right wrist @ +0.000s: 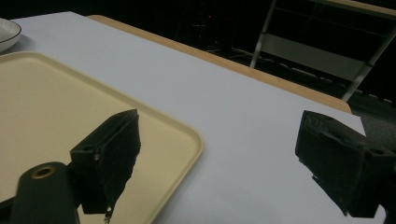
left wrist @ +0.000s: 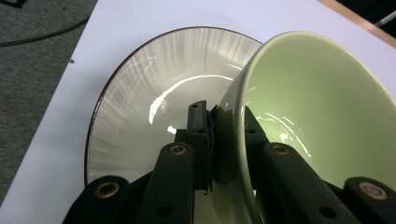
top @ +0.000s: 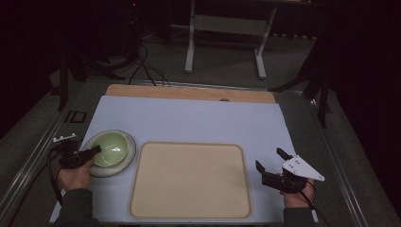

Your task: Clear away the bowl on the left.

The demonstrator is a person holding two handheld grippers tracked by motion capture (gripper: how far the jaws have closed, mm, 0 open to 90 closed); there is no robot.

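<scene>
A pale green bowl sits on a white plate with a dark rim at the table's left. My left gripper is shut on the bowl's near wall. In the left gripper view one jaw presses outside the bowl and the other inside, over the plate. A beige tray lies empty in the middle. My right gripper stands open at the tray's right edge, low over the table. In the right gripper view its fingers straddle the tray's corner with nothing between them.
A white mat covers the wooden table. Metal rails run along both sides. A white stand and cables are on the floor beyond the far edge.
</scene>
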